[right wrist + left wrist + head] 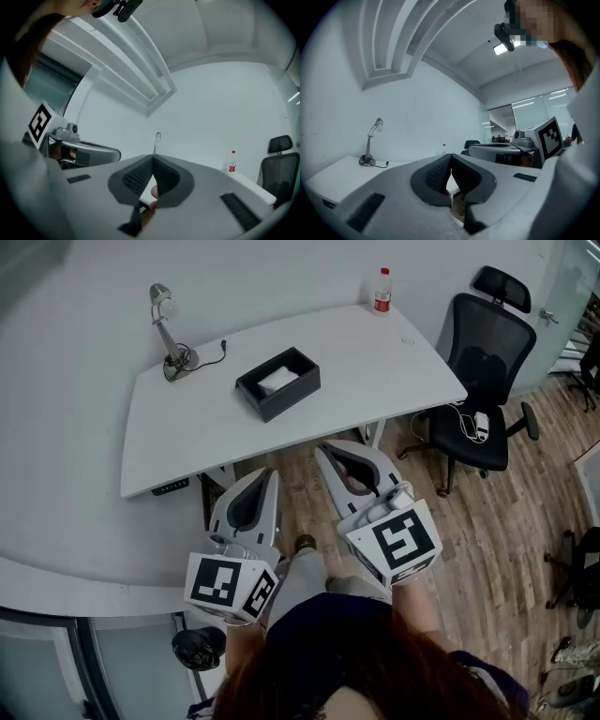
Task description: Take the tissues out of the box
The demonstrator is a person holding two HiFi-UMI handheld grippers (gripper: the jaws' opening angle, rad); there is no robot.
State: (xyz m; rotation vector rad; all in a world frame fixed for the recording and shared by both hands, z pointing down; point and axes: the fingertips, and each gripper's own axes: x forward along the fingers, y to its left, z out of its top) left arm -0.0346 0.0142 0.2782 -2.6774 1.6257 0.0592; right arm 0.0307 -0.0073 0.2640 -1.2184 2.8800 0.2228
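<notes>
A black open box (277, 382) with white tissues (276, 379) inside stands near the middle of the white table (187, 437). Both grippers are held low over the wooden floor, in front of the table's near edge and well short of the box. My left gripper (271, 474) is shut, its dark pads meeting at the tips (450, 158) with nothing between them. My right gripper (324, 450) is shut too, and its pads (153, 160) touch with nothing held. The box does not show in either gripper view.
A desk lamp (170, 332) with its cord stands at the table's far left. A red-capped bottle (382, 290) is at the far right corner. A black office chair (482, 381) stands right of the table. A second white surface (75, 549) curves along the left.
</notes>
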